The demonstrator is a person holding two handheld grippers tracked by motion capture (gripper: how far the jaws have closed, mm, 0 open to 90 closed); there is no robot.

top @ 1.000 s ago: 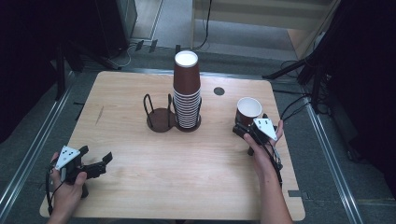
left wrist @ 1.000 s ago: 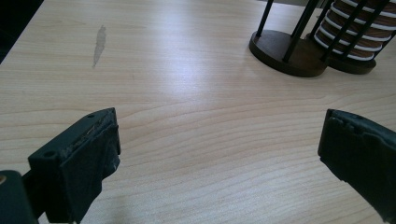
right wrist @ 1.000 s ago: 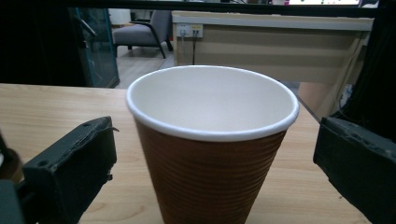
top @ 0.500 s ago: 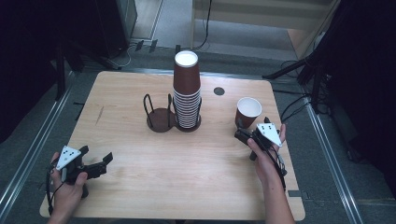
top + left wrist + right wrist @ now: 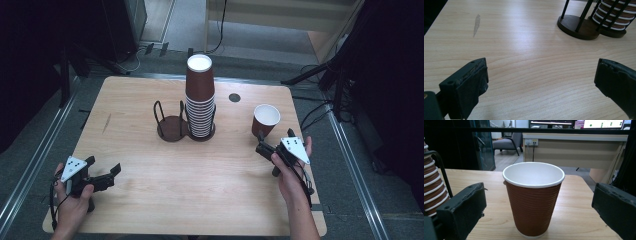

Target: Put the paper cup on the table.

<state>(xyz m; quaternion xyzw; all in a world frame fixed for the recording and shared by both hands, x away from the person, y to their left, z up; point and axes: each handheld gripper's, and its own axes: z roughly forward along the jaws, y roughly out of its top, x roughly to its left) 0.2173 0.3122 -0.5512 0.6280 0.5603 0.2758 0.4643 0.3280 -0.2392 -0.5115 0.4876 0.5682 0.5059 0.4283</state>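
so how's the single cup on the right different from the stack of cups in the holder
The single cup stands alone, directly on the table; the stack of cups sits nested in a black wire holder. The single cup is low; the stack of cups rises well above it. The single cup stands just ahead of the open right hand-held gripper; the stack of cups stands apart from both grippers. Both are brown ribbed paper, white inside, mouths up.

Each hand carries a black two-jaw tool. The left black handheld gripper (image 5: 102,179) wears a grey three-cornered plate dotted with small dark marks, and a thin black cable trails from it past the wrist. The right black handheld gripper (image 5: 263,149) has the same grey plate and cable. Their jaws are blocky, faced with worn, rough black padding, with a small hole on the outer edge. Forearms are bare, sleeveless.
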